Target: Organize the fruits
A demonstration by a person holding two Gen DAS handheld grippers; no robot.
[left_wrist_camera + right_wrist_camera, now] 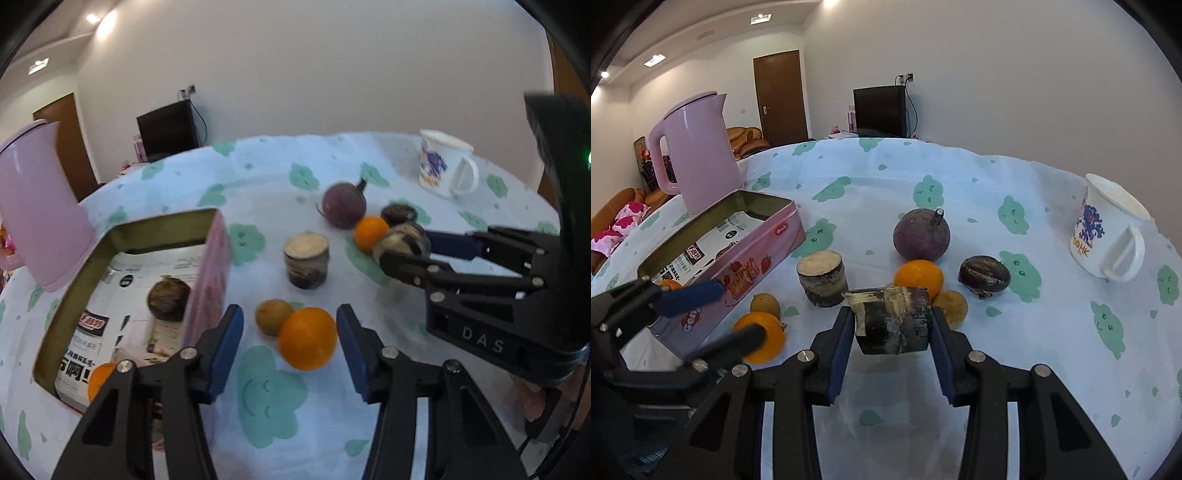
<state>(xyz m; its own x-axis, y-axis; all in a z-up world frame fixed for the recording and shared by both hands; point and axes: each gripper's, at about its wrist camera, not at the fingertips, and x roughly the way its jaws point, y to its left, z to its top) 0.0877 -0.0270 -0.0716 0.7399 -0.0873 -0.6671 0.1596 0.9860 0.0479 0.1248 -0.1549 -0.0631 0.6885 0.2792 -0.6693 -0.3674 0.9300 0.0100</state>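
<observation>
My left gripper [290,332] is open, its blue pads on either side of a large orange [307,338] on the cloth, with a small brown fruit [273,316] beside it. My right gripper [892,328] is shut on a dark sugarcane piece [892,320], held above the table; it also shows in the left wrist view [400,242]. A second sugarcane piece [822,277] stands upright in the middle. The pink tin [210,273] at left holds an orange [100,378] and a dark round fruit [169,298] on printed paper.
A purple round fruit [921,234], a small orange [918,277], a brown fruit [951,302] and a dark chestnut-like fruit [984,275] lie mid-table. A pink kettle [701,151] stands behind the tin. A white mug [1108,232] stands at the right.
</observation>
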